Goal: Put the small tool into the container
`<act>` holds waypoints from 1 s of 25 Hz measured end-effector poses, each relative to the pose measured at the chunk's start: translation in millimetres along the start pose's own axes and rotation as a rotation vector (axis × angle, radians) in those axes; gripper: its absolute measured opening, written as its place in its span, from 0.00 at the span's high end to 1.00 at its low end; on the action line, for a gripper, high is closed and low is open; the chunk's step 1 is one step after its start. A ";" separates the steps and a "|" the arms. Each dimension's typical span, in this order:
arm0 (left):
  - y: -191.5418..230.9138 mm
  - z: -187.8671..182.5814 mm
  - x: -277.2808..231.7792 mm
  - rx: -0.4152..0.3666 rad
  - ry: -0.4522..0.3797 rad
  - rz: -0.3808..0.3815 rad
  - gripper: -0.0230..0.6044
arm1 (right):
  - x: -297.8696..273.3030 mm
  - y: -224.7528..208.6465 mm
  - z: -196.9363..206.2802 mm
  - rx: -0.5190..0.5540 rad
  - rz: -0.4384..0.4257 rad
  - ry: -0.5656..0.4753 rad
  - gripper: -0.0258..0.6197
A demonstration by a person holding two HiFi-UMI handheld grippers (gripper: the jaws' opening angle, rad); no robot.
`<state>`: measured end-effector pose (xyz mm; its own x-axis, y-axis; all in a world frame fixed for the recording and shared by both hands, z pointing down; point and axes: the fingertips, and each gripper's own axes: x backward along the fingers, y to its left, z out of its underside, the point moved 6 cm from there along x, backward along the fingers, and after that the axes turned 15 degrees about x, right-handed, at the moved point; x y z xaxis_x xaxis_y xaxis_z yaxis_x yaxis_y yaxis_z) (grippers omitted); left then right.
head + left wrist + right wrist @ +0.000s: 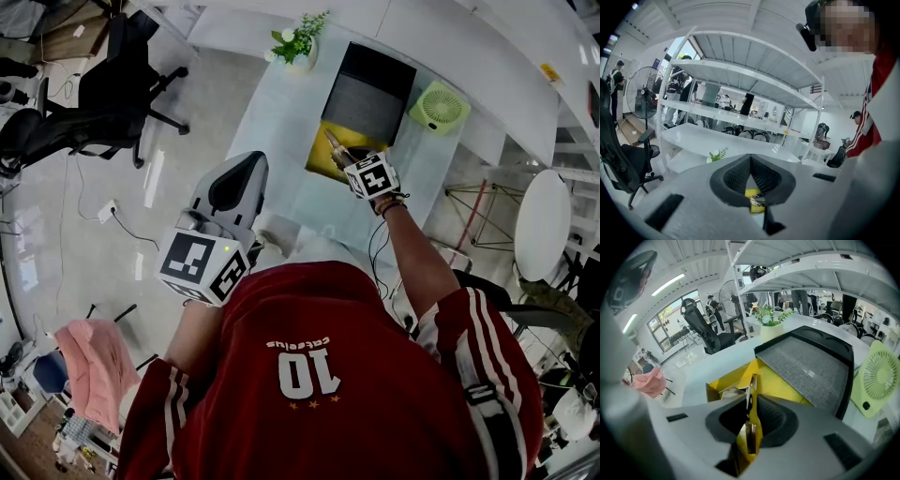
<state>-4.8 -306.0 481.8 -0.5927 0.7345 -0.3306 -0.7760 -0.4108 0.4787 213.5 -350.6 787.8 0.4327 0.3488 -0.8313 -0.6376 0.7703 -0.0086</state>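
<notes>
Right gripper [752,416]: fingers slightly spread, with the yellow-handled tool [750,434] upright between them, directly above the open yellow container [783,389] on the counter [277,117]. Left gripper [751,174]: fingers pressed together on nothing, held well back from the container.

A black-rimmed grey mat [368,97] is lying on the white table [267,127]. Just left of the mat, 1 potted plant [298,42] with white flowers is standing. Just right of the mat, 1 small green fan [439,106] is sitting. Far left of the mat, a black office chair [103,89] is standing on the floor. Well to the mat's lower left, what is probably a pink garment [94,366] is lying.
</notes>
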 end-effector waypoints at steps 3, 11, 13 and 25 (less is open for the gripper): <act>0.0 0.7 3.3 0.000 -0.004 0.000 0.96 | 1.8 7.1 2.5 -0.015 -0.017 0.002 0.88; -3.6 0.9 13.0 -0.003 -0.016 0.001 0.96 | 8.2 29.0 1.0 0.016 -0.038 0.002 0.81; -4.1 0.9 15.8 -0.003 -0.021 0.002 0.96 | 10.5 33.2 -1.2 0.003 -0.041 -0.010 0.81; -11.9 -6.0 24.5 -0.015 -0.040 0.025 0.96 | 36.7 24.8 -1.1 -0.094 0.013 -0.074 0.80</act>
<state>-11.4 -286.3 463.2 -0.6033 0.7446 -0.2858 -0.7641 -0.4370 0.4745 212.8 -319.3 756.4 0.4675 0.3994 -0.7886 -0.6989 0.7132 -0.0531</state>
